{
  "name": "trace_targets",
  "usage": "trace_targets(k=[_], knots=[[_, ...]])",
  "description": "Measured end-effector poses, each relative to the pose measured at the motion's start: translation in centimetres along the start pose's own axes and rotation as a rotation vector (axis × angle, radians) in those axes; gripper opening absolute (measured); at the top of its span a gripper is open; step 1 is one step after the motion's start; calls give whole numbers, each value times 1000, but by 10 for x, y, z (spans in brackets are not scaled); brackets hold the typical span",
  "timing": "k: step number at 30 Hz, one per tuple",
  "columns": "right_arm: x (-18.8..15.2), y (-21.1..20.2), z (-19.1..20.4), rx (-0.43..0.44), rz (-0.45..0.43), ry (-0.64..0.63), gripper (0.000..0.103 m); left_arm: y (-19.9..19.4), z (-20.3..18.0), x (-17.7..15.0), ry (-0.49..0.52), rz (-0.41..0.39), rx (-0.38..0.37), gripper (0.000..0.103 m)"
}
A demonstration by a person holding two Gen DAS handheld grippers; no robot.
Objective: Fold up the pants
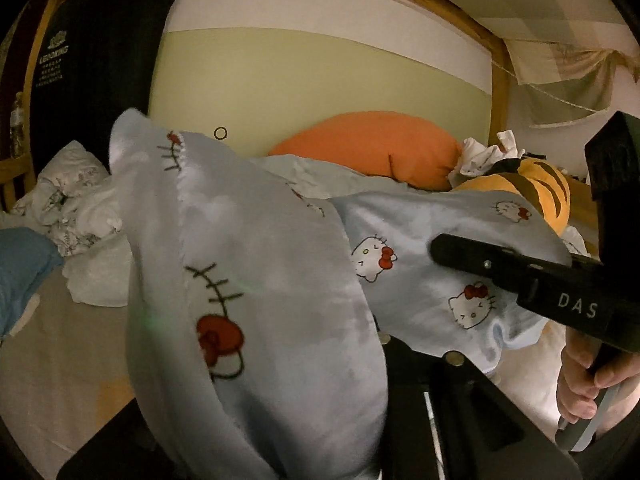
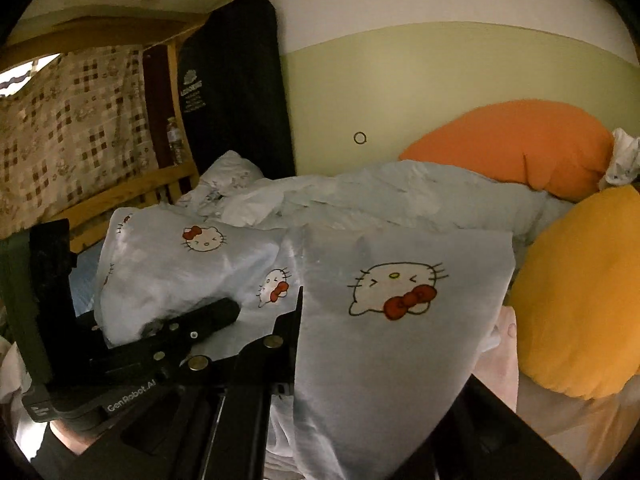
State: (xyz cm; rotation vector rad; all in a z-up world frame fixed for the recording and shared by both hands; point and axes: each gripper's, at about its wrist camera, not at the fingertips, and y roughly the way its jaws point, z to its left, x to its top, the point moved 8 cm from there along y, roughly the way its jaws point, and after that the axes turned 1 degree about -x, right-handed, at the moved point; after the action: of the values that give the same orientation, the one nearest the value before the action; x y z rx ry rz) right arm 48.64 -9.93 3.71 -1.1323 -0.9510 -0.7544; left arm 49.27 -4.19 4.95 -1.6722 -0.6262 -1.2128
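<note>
Left view only: tiger plush (image 1: 536, 188), upper right.
Right view only: checked curtain (image 2: 72, 128), upper left.
Left tool (image 1: 280, 420): cannot tell; pants (image 1: 260, 280) cover it.
Right tool (image 2: 360, 360): clamped on pants.

Dim, warm yellowish light in both views. Strong fisheye bending, black vignette at corners. Pale blue pants (image 1: 256, 320) close to lens soft, prints smeared. Daylight patch behind checked curtain (image 2: 72, 128). Dark shadows low in frame.
</note>
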Motion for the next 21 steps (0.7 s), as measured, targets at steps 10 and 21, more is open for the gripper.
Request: trace_targets(k=[10, 21], knots=[[-2, 9, -22, -187, -39, -3, 59, -10, 25, 2, -41, -25, 80, 61], [19, -23, -64, -269, -165, 117, 83, -29, 46, 10, -71, -62, 101, 91]])
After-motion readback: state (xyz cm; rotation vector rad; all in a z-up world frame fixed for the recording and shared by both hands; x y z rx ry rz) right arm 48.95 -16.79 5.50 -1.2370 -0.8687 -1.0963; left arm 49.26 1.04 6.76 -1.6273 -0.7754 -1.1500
